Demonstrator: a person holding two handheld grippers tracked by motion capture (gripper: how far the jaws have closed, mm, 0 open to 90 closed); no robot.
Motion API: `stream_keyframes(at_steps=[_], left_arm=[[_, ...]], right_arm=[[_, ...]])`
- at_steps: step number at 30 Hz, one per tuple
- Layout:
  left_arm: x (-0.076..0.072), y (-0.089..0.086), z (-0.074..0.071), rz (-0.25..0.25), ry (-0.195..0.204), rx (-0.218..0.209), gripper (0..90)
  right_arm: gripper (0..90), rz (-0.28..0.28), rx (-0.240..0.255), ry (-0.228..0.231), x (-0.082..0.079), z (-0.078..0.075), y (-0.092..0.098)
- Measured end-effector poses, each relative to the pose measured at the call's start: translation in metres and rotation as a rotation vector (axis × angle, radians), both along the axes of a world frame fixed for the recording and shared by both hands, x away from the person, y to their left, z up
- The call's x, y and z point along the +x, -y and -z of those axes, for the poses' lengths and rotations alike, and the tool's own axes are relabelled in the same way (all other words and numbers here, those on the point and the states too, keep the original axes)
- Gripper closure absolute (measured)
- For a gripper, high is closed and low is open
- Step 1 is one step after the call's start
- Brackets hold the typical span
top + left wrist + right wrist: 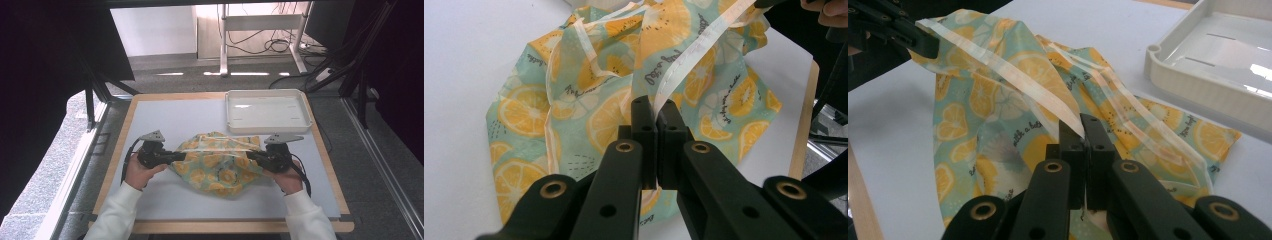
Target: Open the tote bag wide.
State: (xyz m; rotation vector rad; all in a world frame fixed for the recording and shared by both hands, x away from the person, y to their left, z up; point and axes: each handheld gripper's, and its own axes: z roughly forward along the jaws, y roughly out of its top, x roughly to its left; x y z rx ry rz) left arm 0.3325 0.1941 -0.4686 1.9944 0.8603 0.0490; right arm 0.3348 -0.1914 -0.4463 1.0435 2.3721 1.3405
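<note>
Where the black jaws rise in the left gripper view, they stand pressed together on the pale hem strip [694, 52] of the lemon-print cloth [589, 115], which runs up and away from them, taut. The left gripper [179, 156] sits at the cloth's left edge in the high view, held in the person's left hand [140, 172]. In the right gripper view the jaws are likewise clamped tight on the same strip, which stretches from them to the other gripper at the far side of the cloth. The right gripper [252, 155] sits at the cloth's right edge, in the right hand [287, 177]. Between the two, the rest of the cloth hangs from the strip and bunches on the white tabletop [165, 120], teal with orange fruit slices and small script. Beyond the cloth, toward its right far side, a white tray [302, 107] rests near the table's back edge, apart from the fabric. A wooden rim [117, 150] borders the tabletop. Farther off past the tray lie grey floor [165, 82], a white desk frame [223, 45] and loose cables [277, 45]
</note>
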Motion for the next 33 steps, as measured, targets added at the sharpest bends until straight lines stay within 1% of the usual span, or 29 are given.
stream_keyframes(at_steps=[3, 4, 6, 10, 13, 16, 19, 21, 24, 26, 30, 33], left_arm=[[-0.003, -0.001, 0.001, -0.001, 0.002, -0.003, 89.2], [-0.004, -0.001, 0.001, -0.002, -0.003, -0.005, 89.2], [-0.007, 0.000, 0.004, 0.002, -0.002, 0.001, 89.2], [-0.012, 0.000, 0.006, 0.007, -0.004, 0.004, 89.2], [-0.015, -0.001, 0.007, 0.006, -0.005, 0.002, 89.1], [-0.016, -0.002, 0.012, 0.001, -0.021, 0.008, 88.9], [-0.017, -0.002, 0.016, 0.006, -0.031, 0.019, 88.8], [-0.018, -0.002, 0.019, 0.004, -0.039, 0.020, 88.8], [-0.019, -0.002, 0.025, 0.007, -0.053, 0.036, 88.9], [-0.020, -0.002, 0.029, 0.015, -0.062, 0.049, 88.9], [-0.021, -0.002, 0.034, 0.020, -0.070, 0.058, 88.8], [-0.022, -0.002, 0.037, 0.024, -0.081, 0.067, 88.7]], right_arm=[[88.3, -0.004, -0.001, -0.006, -0.003, 0.002, 0.000], [88.3, -0.005, 0.000, -0.009, -0.004, 0.002, 0.000], [88.3, -0.009, 0.004, -0.014, -0.006, 0.003, 0.001], [88.3, -0.029, 0.009, -0.016, -0.011, 0.005, 0.001], [88.2, -0.046, 0.003, -0.013, -0.017, 0.007, -0.001], [88.2, -0.050, -0.013, -0.023, -0.023, 0.012, -0.001], [88.2, -0.054, -0.018, -0.042, -0.028, 0.019, 0.000], [88.2, -0.060, -0.025, -0.066, -0.031, 0.026, 0.001], [88.1, -0.066, -0.044, -0.104, -0.034, 0.037, 0.002], [88.1, -0.067, -0.047, -0.114, -0.035, 0.040, 0.002], [88.1, -0.075, -0.047, -0.131, -0.037, 0.044, 0.003], [88.2, -0.087, -0.066, -0.151, -0.040, 0.050, 0.003]])
